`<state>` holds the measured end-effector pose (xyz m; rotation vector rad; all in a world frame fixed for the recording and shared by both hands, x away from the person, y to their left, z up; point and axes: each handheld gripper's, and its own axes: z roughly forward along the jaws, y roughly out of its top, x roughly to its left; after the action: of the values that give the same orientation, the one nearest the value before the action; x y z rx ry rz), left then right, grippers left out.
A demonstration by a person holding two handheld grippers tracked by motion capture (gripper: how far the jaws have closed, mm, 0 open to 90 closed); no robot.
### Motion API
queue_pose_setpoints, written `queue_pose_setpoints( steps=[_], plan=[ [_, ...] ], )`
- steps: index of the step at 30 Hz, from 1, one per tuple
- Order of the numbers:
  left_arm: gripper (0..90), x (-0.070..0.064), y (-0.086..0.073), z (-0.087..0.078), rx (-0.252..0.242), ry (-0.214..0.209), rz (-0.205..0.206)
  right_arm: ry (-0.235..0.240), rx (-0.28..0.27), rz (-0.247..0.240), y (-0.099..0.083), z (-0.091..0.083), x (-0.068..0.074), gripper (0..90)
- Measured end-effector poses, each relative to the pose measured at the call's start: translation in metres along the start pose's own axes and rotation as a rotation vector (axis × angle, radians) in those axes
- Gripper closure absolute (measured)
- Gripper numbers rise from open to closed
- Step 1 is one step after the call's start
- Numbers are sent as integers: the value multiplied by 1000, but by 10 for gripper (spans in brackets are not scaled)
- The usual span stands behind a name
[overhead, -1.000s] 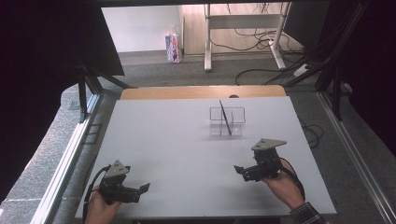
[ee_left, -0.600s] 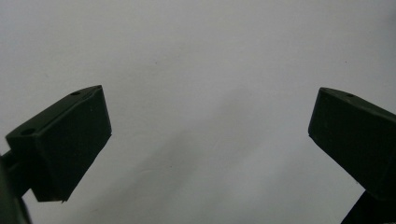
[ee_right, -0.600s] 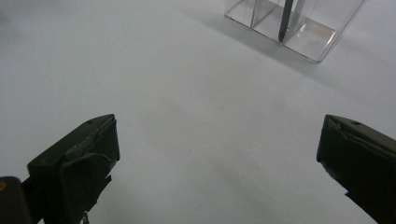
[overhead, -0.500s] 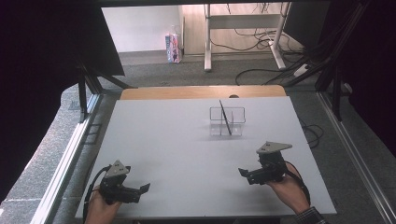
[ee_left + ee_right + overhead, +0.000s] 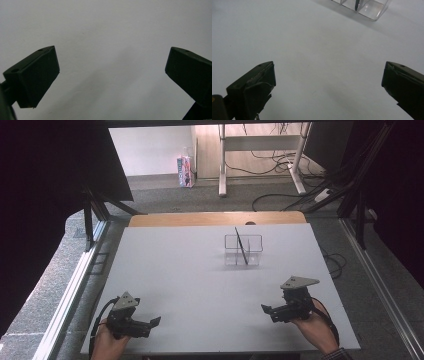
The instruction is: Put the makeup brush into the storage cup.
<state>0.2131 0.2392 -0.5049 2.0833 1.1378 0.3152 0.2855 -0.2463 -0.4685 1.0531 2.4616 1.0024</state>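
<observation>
A clear plastic box (image 5: pixel 243 250) with two compartments stands on the white table (image 5: pixel 190 280), right of centre toward the far side. A thin dark stick (image 5: pixel 241 245) leans upright inside it. The box's corner (image 5: pixel 364 7) and the stick's lower end (image 5: pixel 357 5) appear at the top of the right gripper view. My left gripper (image 5: pixel 152 322) rests near the front left edge, held by a hand, open and empty, as its wide-apart jaws (image 5: pixel 112 75) confirm. My right gripper (image 5: pixel 266 311) sits near the front right, open with nothing between its fingers (image 5: pixel 328 82).
A wooden strip (image 5: pixel 215 218) borders the table's far edge. Beyond it are a desk frame (image 5: pixel 260 150), floor cables (image 5: pixel 280 195) and a small carton (image 5: pixel 185 171). Metal rails (image 5: pixel 75 285) run along both sides of the table.
The right gripper has drawn back toward the front edge of the table, away from the clear box. The left gripper has stayed in place.
</observation>
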Motion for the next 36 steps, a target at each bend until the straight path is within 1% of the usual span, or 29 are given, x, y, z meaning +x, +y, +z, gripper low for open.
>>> queue_pose_setpoints(
  steps=[10,25,36],
  plan=[
    [0,0,0,0,1,1,0,-10,2,8,-9,-9,0,0],
    [0,0,0,0,2,1,1,-31,-6,44,-22,-19,-3,0],
    [0,0,0,0,-1,1,-1,-51,-14,60,-31,-28,-7,0]
  ],
)
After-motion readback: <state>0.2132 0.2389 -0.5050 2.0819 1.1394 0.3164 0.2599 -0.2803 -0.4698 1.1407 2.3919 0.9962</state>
